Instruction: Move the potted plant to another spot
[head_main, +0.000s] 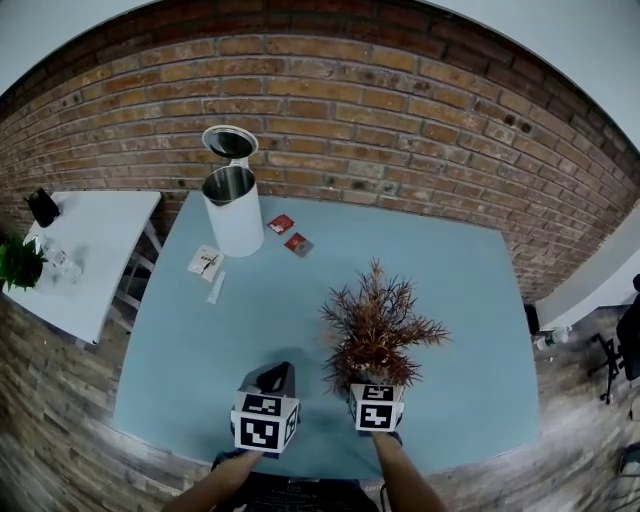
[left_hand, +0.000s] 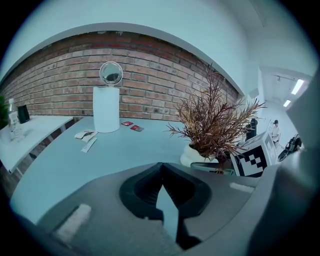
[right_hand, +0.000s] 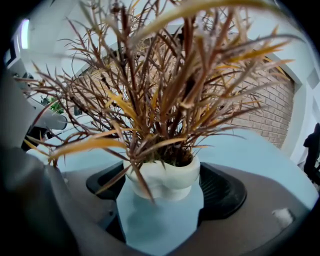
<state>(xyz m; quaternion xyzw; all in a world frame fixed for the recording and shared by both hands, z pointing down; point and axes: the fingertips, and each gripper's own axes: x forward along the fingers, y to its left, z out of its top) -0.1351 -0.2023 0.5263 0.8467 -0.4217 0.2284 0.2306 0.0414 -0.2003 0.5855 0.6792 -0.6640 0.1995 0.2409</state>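
Note:
The potted plant (head_main: 375, 325) has spiky red-brown leaves and a small white pot (right_hand: 162, 177). It is at the near middle of the light blue table (head_main: 450, 290). My right gripper (head_main: 368, 380) holds the pot from the near side, its dark pads (right_hand: 222, 192) touching both sides of it. I cannot tell if the pot is off the table. My left gripper (head_main: 278, 373) hovers just left of the plant with its jaws closed tip to tip and nothing between them. In the left gripper view the plant (left_hand: 215, 120) stands to the right, beside the right gripper's marker cube (left_hand: 255, 157).
A tall white bin (head_main: 232, 205) with its lid raised stands at the table's far left. Two red packets (head_main: 290, 234) and a paper card (head_main: 205, 262) lie near it. A white side table (head_main: 75, 255) with a green plant (head_main: 18, 262) stands at the left. A brick wall (head_main: 400, 120) runs behind.

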